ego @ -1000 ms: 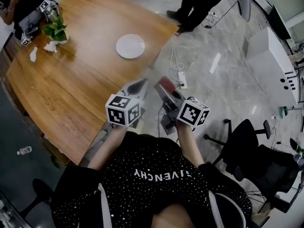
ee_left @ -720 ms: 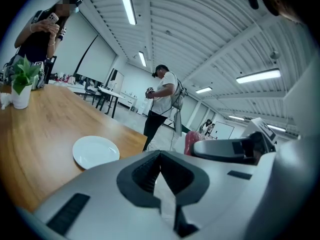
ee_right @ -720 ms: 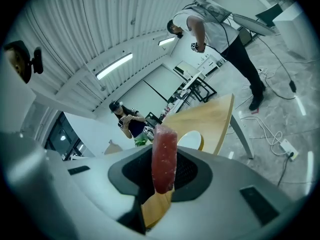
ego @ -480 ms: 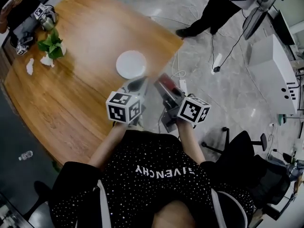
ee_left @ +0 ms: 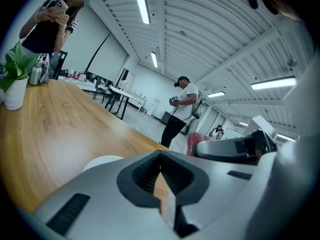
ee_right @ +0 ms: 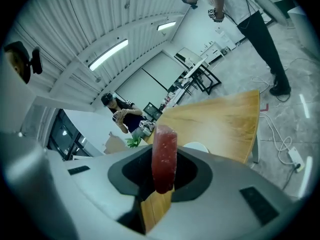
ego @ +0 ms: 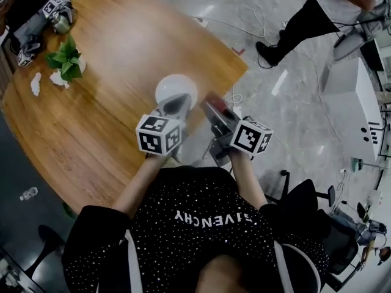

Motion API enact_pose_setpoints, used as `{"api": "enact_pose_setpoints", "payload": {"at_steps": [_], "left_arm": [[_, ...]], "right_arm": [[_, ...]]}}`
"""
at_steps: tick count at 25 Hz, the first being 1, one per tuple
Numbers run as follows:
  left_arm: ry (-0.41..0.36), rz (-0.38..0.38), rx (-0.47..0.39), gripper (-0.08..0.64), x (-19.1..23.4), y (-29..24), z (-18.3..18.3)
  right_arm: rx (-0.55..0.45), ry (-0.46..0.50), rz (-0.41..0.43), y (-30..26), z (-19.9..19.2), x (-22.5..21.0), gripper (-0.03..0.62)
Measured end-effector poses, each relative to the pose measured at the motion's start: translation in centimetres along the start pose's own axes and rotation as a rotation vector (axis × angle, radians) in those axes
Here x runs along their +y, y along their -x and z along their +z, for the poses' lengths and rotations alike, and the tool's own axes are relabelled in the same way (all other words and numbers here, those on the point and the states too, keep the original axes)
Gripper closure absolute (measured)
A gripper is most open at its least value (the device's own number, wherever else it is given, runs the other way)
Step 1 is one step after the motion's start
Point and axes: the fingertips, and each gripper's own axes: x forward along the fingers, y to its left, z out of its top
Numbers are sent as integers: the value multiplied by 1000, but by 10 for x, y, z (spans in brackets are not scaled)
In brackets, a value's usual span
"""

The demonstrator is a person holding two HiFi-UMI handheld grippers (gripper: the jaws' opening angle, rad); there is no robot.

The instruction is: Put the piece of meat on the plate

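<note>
Wood table, plate near its edge, just ahead of both grippers. Right gripper clamps the meat upright. Left gripper is closed and empty. Bring meat over plate centre, lower to contact, then release; no dropping.

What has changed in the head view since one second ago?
Both grippers came closer to the table: the plate slid down the picture and now lies just ahead of the left gripper. The standing person moved toward the upper right corner. Unchanged: the right gripper stays shut on the piece of meat, the left stays shut and empty.
</note>
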Motion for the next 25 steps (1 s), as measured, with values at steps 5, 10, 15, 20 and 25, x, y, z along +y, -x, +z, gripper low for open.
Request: {"api": "enact_pose_setpoints", "payload": {"at_steps": [5, 10, 15, 20, 25], "left_arm": [[13, 65, -5, 551, 25, -1, 4], [21, 129, -16, 551, 33, 3, 2], [85, 223, -53, 551, 50, 7, -4], [127, 354, -103, 551, 69, 0, 1], [207, 553, -174, 551, 80, -5, 3]], "right_arm": [[70, 13, -4, -18, -2, -7, 497], [152, 41, 19, -33, -3, -8, 497], [262, 66, 84, -51, -1, -9, 497], [397, 104, 154, -69, 0, -22, 497], [564, 177, 261, -81, 13, -36, 497]]}}
